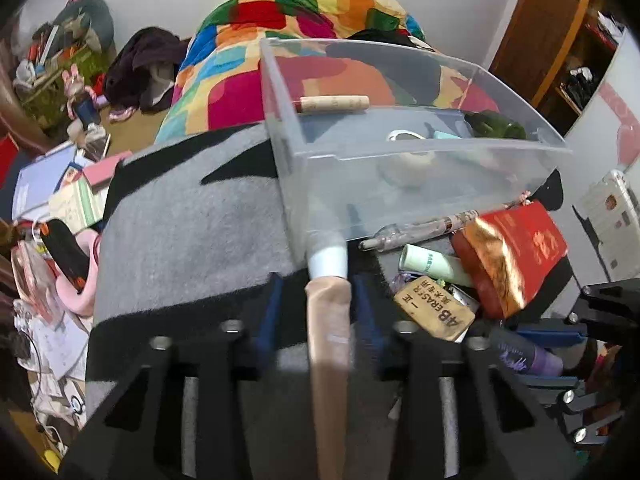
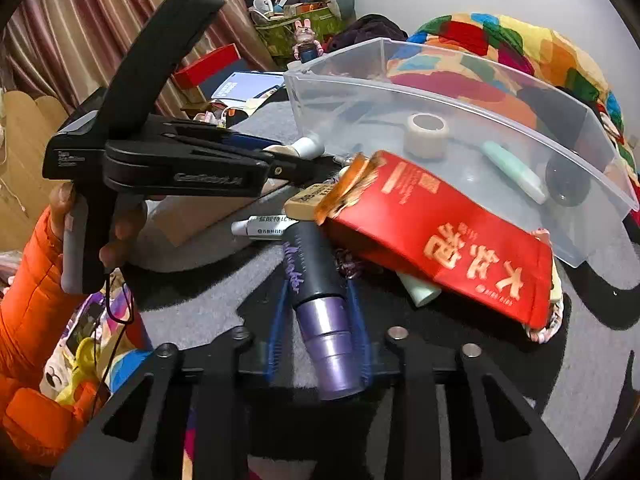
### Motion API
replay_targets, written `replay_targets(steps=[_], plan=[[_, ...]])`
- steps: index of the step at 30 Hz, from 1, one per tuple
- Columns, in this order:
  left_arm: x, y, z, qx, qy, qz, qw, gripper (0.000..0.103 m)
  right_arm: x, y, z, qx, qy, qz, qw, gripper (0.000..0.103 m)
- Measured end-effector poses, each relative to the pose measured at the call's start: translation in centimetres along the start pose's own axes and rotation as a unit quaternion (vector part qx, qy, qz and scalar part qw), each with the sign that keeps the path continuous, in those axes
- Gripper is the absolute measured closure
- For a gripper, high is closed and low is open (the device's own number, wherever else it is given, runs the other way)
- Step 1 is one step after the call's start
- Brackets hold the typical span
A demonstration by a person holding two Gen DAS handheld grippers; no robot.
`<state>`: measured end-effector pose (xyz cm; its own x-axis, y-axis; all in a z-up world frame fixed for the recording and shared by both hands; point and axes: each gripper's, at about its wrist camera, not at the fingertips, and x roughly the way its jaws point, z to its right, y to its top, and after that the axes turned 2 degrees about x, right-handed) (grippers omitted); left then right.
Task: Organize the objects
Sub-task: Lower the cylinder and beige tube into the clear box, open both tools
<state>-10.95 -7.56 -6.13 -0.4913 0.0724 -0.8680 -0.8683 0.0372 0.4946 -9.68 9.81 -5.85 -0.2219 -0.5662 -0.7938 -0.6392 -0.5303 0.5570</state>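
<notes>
Grey blanket (image 1: pixel 180 216) bears bin (image 2: pixel 460 92) — tape roll (image 2: pixel 426 135) inside — jaws grasping tubes.

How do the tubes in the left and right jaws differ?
The beige tube is pale with a white cap; the purple tube has a dark body and a stepped purple cap. The beige cap points at the clear bin; the purple cap points back toward the camera. Each sits between jaws.

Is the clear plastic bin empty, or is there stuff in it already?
Not empty. The clear bin already holds a tape roll, a pale green tube and a dark round thing.
</notes>
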Motion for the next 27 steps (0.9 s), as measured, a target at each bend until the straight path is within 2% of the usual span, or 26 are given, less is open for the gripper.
replay_targets(steps=[1, 8, 12, 19, 23, 27], plan=[[-0.1, -0.1, 0.2, 0.002, 0.001, 0.002, 1.0, 0.083, -0.1, 0.0, -0.1, -0.001, -0.003, 0.001, 1.0, 0.079], [-1.9, -1.8, 0.4, -0.004, 0.021, 0.025, 0.9994, 0.083, -2.0, -1.2, 0.2, 0.004, -0.019, 0.022, 1.0, 0.079], [-4.4, -2.4, 0.4, -0.014, 0.034, 0.06, 0.9976, 0.083, -3.8, -1.2, 1.1, 0.023, -0.025, 0.046, 0.998, 0.079], [-8.7, -1.3, 1.0, -0.019, 0.04, 0.123, 0.9914, 0.083, -6.1, 0.1, 2.3, 0.051, -0.043, 0.087, 0.994, 0.08], [-10.9, 0.0, 1.9, -0.013, 0.03, 0.157, 0.987, 0.083, -7.1, 1.3, 3.2, 0.065, -0.054, 0.107, 0.991, 0.08], [-11.6, 1.1, 2.5, -0.007, 0.018, 0.171, 0.9851, 0.083, -8.2, 2.6, 4.1, 0.081, -0.065, 0.127, 0.986, 0.08]])
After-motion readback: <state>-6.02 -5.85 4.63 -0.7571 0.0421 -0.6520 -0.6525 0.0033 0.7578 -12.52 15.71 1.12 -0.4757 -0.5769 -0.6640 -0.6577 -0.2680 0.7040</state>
